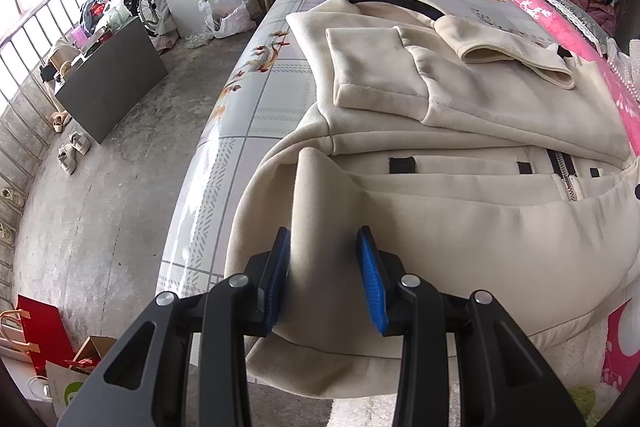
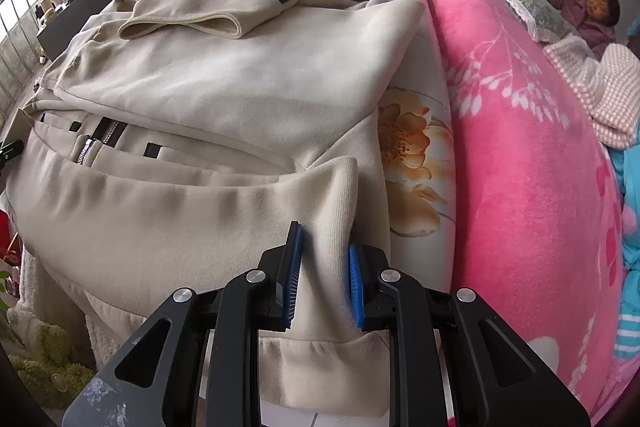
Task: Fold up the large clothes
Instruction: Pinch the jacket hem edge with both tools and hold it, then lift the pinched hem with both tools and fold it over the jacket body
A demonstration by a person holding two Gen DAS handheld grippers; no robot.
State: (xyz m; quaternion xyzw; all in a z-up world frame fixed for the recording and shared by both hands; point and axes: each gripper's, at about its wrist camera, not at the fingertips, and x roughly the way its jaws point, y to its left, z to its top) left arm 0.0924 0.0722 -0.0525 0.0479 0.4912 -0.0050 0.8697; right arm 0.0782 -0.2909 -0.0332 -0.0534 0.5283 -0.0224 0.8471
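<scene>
left gripper [image 1: 326,269]: pinching raised fold at cream jacket [image 1: 460,115] near hem | right gripper [image 2: 323,269]: clamped on jacket's other hem corner | jacket: spread on floral bed [image 1: 256,99], sleeves folded across | pink blanket [image 2: 520,147]: beside jacket, far side

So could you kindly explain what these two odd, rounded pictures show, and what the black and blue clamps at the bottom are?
There is no robot here: a person carries one hand-held gripper in each hand, and a wide-angle camera on each looks forward along its jaws. That lens makes the room look curved.

One picture comes from the left gripper, the other from the right gripper. Both look across a bed with a flower-printed sheet, on which a cream zip-up jacket lies, its sleeves already folded across it. Each gripper has its blue-padded jaws pinched on a raised fold near the jacket's near edge. A pink blanket lies beside it.
</scene>
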